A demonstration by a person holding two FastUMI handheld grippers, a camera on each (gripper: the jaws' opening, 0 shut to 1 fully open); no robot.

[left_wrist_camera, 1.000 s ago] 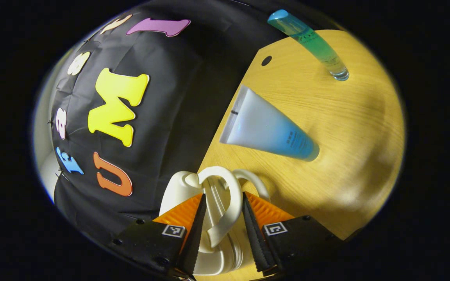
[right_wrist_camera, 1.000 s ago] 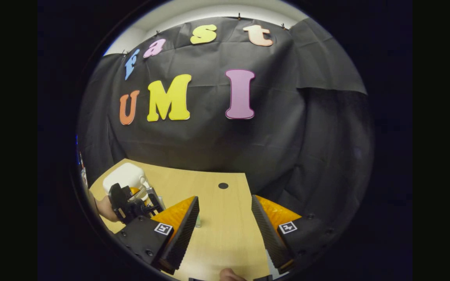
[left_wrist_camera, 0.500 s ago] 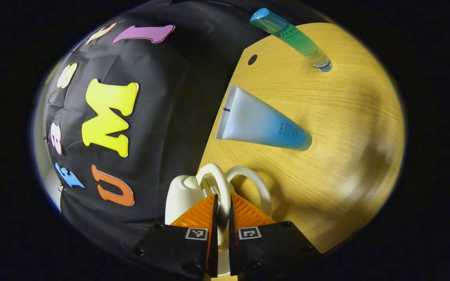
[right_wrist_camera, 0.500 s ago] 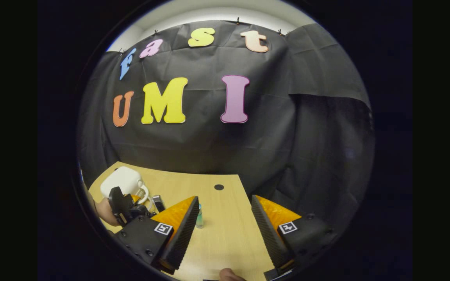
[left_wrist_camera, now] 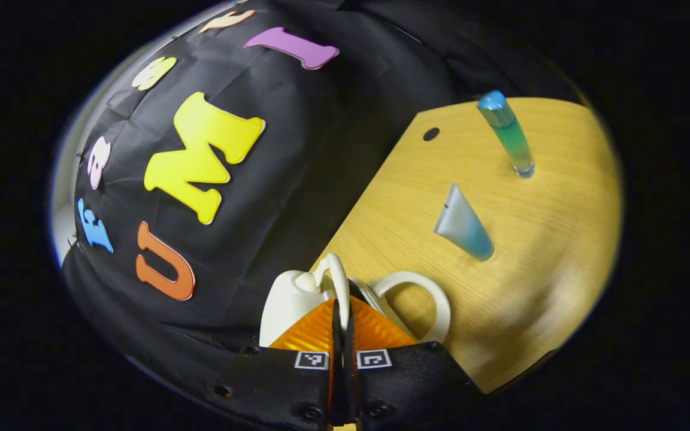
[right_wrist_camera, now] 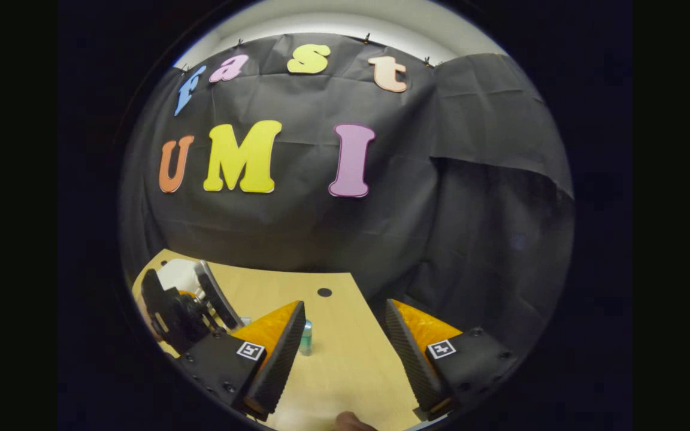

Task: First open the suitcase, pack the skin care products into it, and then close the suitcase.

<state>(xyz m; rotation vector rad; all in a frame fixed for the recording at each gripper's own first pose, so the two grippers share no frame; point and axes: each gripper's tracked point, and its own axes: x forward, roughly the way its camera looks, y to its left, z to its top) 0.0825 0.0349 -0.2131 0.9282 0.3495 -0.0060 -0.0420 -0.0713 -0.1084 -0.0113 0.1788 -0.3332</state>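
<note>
A small white suitcase (left_wrist_camera: pixel 288 299) lies at the table's back edge, with two loop handles. My left gripper (left_wrist_camera: pixel 341 305) is shut on the nearer handle (left_wrist_camera: pixel 336 278); the other handle (left_wrist_camera: pixel 423 296) lies loose on the wood beside it. A white-to-blue tube (left_wrist_camera: pixel 462 224) stands cap down further out on the table. Beyond it stands a slim teal bottle (left_wrist_camera: pixel 510 134). In the right gripper view the left gripper (right_wrist_camera: pixel 171 311) holds the suitcase lid (right_wrist_camera: pixel 216 296) tilted up over the white shell (right_wrist_camera: pixel 180 272). My right gripper (right_wrist_camera: pixel 345 335) hangs open over the table, with the teal bottle (right_wrist_camera: pixel 306 338) by its left finger.
The wooden table (left_wrist_camera: pixel 536 269) has a small round hole (left_wrist_camera: pixel 430 133) near its back edge, close to the black cloth wall. A fingertip of a hand (right_wrist_camera: pixel 351 422) shows at the bottom of the right gripper view.
My left gripper has closed on the suitcase handle and drawn back and up; the lid now stands tilted open. Tube and bottle look farther away. The right gripper has barely moved.
</note>
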